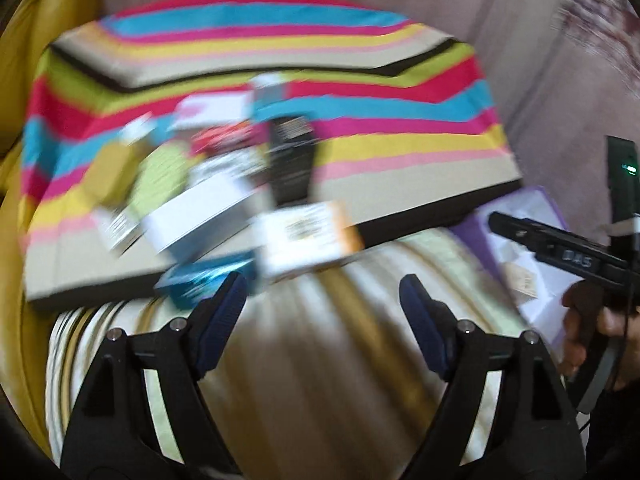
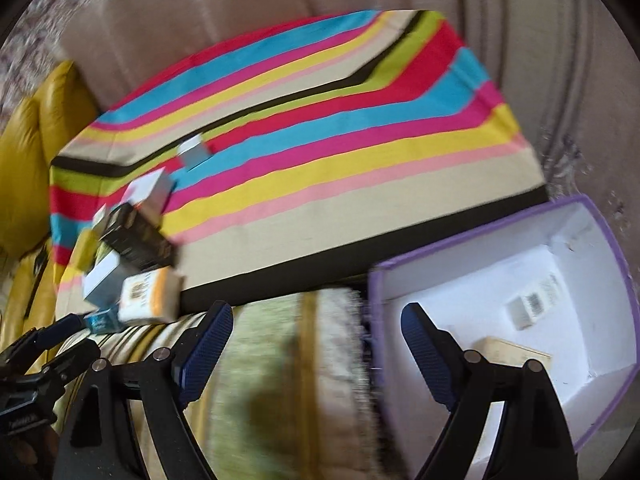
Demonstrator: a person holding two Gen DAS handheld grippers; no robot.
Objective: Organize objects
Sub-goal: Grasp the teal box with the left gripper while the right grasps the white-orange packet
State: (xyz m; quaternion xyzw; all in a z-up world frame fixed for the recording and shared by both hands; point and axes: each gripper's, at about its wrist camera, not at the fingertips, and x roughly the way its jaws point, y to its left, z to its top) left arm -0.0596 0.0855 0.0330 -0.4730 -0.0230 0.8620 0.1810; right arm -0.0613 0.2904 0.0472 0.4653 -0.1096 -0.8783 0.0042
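Small boxes (image 2: 132, 256) crowd the near left corner of the striped mat (image 2: 360, 168), ready for sorting. Left tongs (image 1: 322, 300) and right tongs (image 2: 316, 328) gape apart, empty, beside the purple-rimmed box (image 2: 624, 280) already holding two packets.

Striped cushion (image 2: 320, 152), yellow sofa (image 2: 24, 184), beige curtain (image 2: 240, 8)

I see a striped cloth (image 2: 360, 160) in red, blue, pink, yellow and beige, spread over a flat raised surface. A yellow cushion (image 2: 24, 184) sits just beside its left end. In front lies a pale ribbed rug (image 1: 304, 360) with a fringed edge. A mauve curtain (image 2: 240, 8) hangs behind. Both views are blurred, so finer detail escapes me.
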